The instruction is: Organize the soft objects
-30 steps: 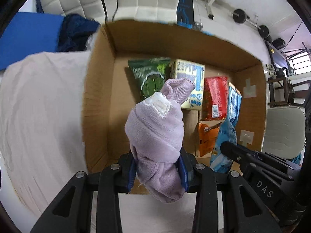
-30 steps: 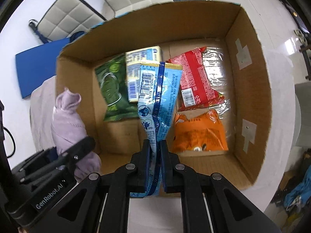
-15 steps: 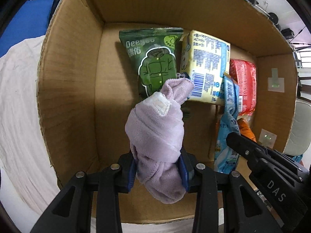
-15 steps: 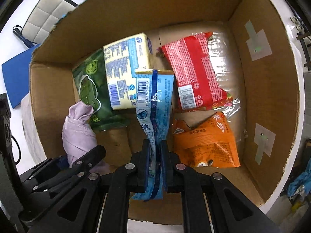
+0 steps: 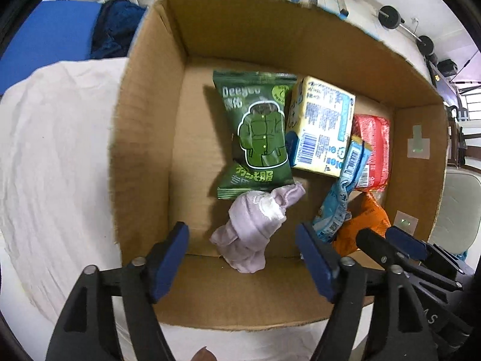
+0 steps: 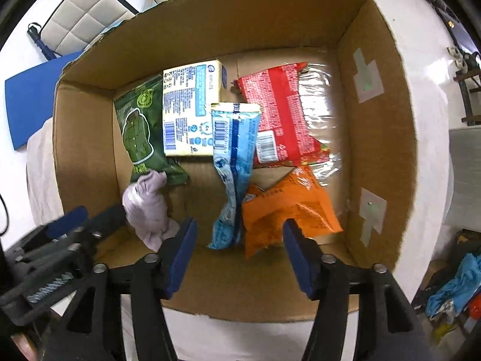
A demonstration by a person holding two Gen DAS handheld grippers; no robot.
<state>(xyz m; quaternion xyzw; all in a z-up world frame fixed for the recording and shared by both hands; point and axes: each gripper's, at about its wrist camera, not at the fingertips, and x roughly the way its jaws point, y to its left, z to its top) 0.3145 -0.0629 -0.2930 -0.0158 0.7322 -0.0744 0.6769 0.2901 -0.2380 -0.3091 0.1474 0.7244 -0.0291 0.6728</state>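
Both grippers have just let go over the box (image 6: 375,96). Half a second ago the left gripper (image 5: 242,258) was clamped on the lilac sock (image 5: 254,225) and the right gripper (image 6: 239,252) on the blue pouch (image 6: 233,162); now both items lie on the box floor and the jaws of each stand wide apart, holding nothing.

The sock rests near the front wall at the left of the floor, its far tip touching the lower edge of the green packet (image 5: 255,132). In the left wrist view it sits between the blue pads (image 5: 168,258) with a clear gap on either side. The pouch lies lengthwise down the middle, its far end over the yellow pack (image 6: 192,105) and the edge of the red bag (image 6: 279,114), its near end just beside the orange bag (image 6: 285,207). The right gripper's fingertips hover over the near wall, above the near ends of the pouch and the orange bag, and appear to touch neither.

By the look of it, two more soft items are now stowed, making six in the box. The box stands on a white cloth (image 5: 57,156). Both grippers seem free to fetch whatever remains outside, though nothing else to collect is plainly visible here.
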